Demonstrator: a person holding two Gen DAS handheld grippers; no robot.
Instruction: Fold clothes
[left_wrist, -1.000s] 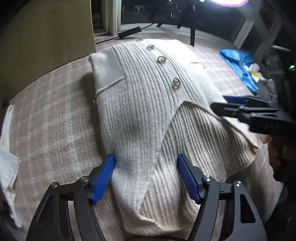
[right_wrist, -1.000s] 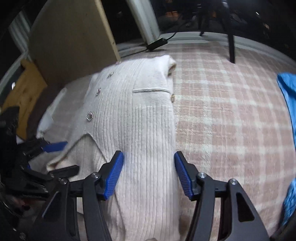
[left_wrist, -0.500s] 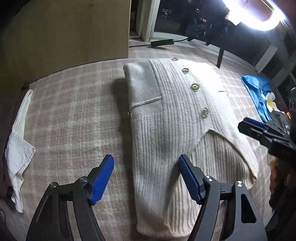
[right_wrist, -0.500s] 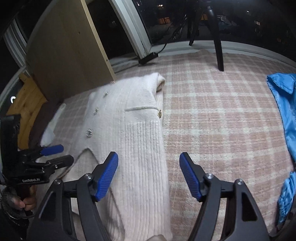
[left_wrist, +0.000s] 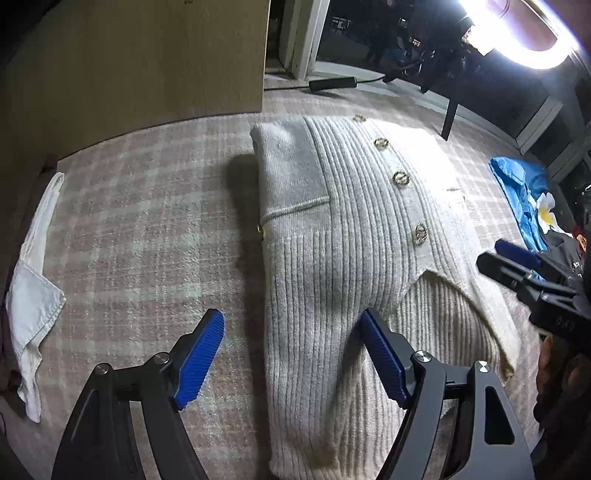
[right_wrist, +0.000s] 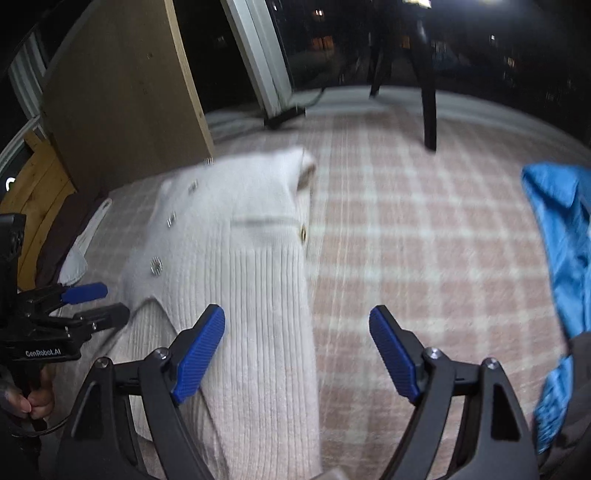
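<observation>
A cream ribbed cardigan (left_wrist: 343, 236) with gold buttons lies folded lengthwise on a pink checked blanket (left_wrist: 147, 221). My left gripper (left_wrist: 299, 358) hovers open above the cardigan's near left edge and holds nothing. In the right wrist view the same cardigan (right_wrist: 243, 266) runs down the left half. My right gripper (right_wrist: 297, 354) is open and empty above the cardigan's right edge. The right gripper's fingers (left_wrist: 517, 266) show at the right of the left wrist view. The left gripper's fingers (right_wrist: 88, 299) appear at the left of the right wrist view, held by a hand (right_wrist: 33, 402).
A white cloth (left_wrist: 33, 280) lies at the blanket's left edge. A blue garment (right_wrist: 561, 243) sits at the right. A wooden board (left_wrist: 129, 62) stands behind, with a black power strip (left_wrist: 332, 83), a stand leg (right_wrist: 428, 107) and a bright lamp (left_wrist: 524, 33).
Both grippers have pulled back and up from the cardigan, so more blanket shows. The left gripper shifted left, the right gripper shifted right. Both stayed open.
</observation>
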